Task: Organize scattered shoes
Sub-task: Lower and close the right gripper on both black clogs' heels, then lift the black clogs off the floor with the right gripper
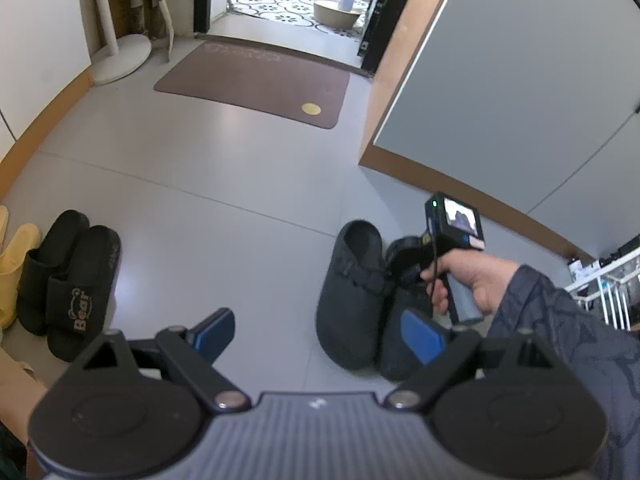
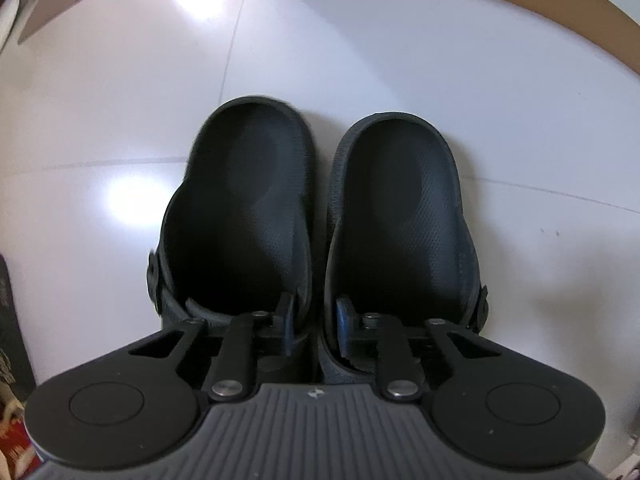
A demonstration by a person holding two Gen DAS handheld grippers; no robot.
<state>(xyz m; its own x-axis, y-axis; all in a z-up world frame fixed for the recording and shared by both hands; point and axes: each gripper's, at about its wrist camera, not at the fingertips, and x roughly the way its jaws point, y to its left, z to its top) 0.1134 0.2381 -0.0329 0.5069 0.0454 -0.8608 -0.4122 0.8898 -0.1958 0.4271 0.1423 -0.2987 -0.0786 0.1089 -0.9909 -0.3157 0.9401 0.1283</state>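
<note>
Over the floor, right gripper (image 2: 314, 330) jaws pinch both clogs' (image 2: 250, 216) inner walls.

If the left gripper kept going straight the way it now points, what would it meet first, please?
Probably bare grey tiled floor: the open left gripper points between the black Bear slides and the dark grey felt clogs, though depth is unclear.

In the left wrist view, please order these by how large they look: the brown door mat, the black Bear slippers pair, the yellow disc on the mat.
1. Brown door mat.
2. Black Bear slippers pair; nearer the camera, so true size versus the mat is unsure.
3. Yellow disc, clearly smallest.
</note>
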